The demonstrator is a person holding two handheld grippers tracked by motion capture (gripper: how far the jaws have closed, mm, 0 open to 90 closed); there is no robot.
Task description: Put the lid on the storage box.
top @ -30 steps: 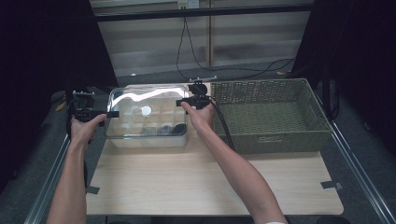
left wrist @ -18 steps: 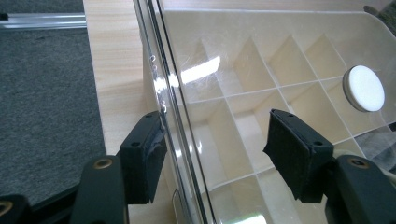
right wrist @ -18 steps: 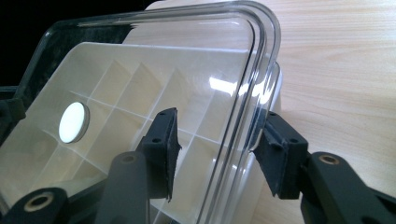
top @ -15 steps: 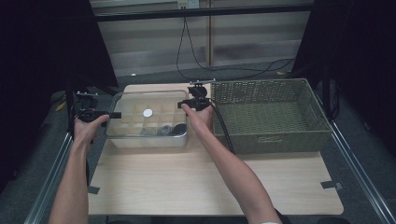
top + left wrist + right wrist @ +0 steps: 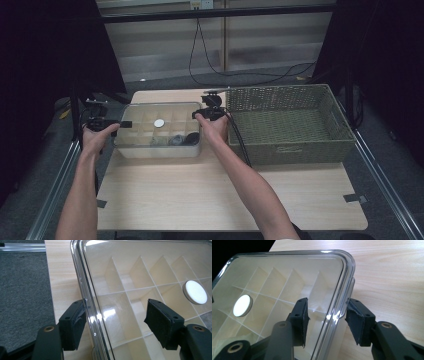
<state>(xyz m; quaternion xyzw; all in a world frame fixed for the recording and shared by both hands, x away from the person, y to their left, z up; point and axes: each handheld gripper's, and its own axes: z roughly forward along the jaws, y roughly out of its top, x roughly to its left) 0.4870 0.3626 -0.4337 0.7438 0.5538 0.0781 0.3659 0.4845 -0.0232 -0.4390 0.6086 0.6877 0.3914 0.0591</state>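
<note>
left gripper (image 5: 115, 325): jaws just opening, apart astride organizer box (image 5: 150, 147) lid (image 5: 150, 270) rim, 9 o'clock end | right gripper (image 5: 325, 320): jaws apart astride 3 o'clock rim | box set down beside wicker basket (image 5: 290, 150)

Lab recording rig – black curtains (image 5: 45, 60), metal frame (image 5: 215, 12), taped table (image 5: 200, 195)

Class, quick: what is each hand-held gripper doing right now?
Left hand-held gripper: open, jaws just widened, straddling the clear lid edge.
Right hand-held gripper: open, straddling the lid's rim.
</note>
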